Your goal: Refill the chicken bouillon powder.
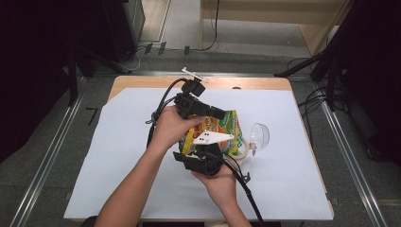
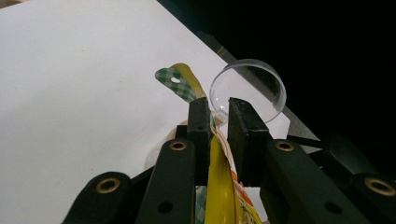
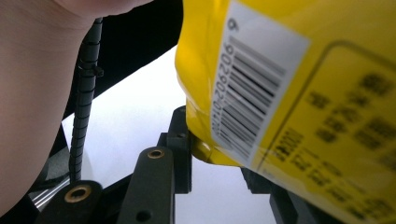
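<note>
A: Where's the snack bag [image 1: 218, 128]?

B: I'm holding it mid-table with both claws. Left gripper [image 2: 218, 122] is pinching its top seal, jaws nearly together. Right gripper [image 3: 212, 147] is clamping the bottom corner; its view is showing the barcode [image 3: 247, 98], the high view isn't.

A: Surroundings?

B: Clear lid [image 1: 259, 135] is sitting at 3 o'clock of the bag, cup [image 1: 239, 150] underneath. My left forearm [image 3: 32, 93] is blocking the right gripper view.

Snack bag [image 1: 222, 126] held above the table [image 1: 132, 156] — clear lid [image 1: 259, 135] just right of it.
</note>
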